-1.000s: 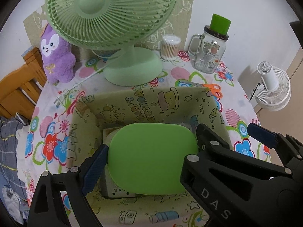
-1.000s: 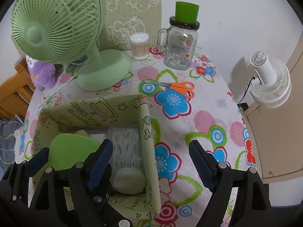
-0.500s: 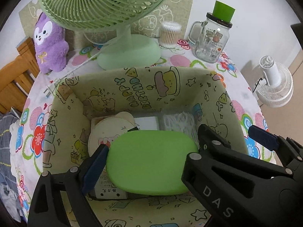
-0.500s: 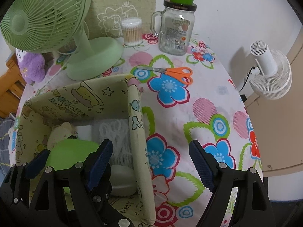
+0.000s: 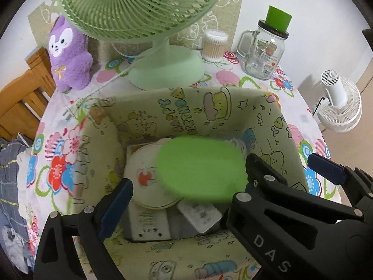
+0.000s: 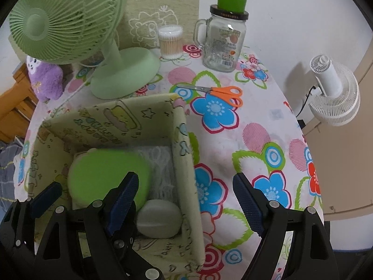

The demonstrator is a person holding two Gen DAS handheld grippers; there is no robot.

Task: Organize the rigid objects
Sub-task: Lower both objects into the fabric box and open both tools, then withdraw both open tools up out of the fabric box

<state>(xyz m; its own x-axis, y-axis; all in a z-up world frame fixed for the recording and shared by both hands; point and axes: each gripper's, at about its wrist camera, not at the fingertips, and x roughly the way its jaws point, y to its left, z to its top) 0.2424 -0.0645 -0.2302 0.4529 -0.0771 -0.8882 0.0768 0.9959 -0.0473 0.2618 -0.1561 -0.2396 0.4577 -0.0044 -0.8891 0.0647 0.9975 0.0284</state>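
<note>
A flat green oval object (image 5: 200, 170) lies blurred inside the cartoon-print fabric box (image 5: 209, 107), on top of a round white item (image 5: 146, 175). My left gripper (image 5: 186, 191) is open above the box, its fingers apart from the green object. The green object also shows in the right wrist view (image 6: 105, 175) inside the box (image 6: 186, 154). My right gripper (image 6: 186, 193) is open and empty, straddling the box's right wall. Orange scissors (image 6: 219, 93) lie on the flowered tablecloth behind the box.
A green desk fan (image 5: 144, 11), a purple plush (image 5: 67, 53), a cotton swab tub (image 5: 213, 45) and a glass jar mug with green lid (image 5: 265, 49) stand at the back. The box also holds a white remote (image 5: 200, 214) and a white oval item (image 6: 160, 219). A white fan (image 6: 333, 93) stands beyond the table.
My left gripper has opened and let go of the green oval object, which has dropped into the box. The right gripper has stayed open beside the box wall.
</note>
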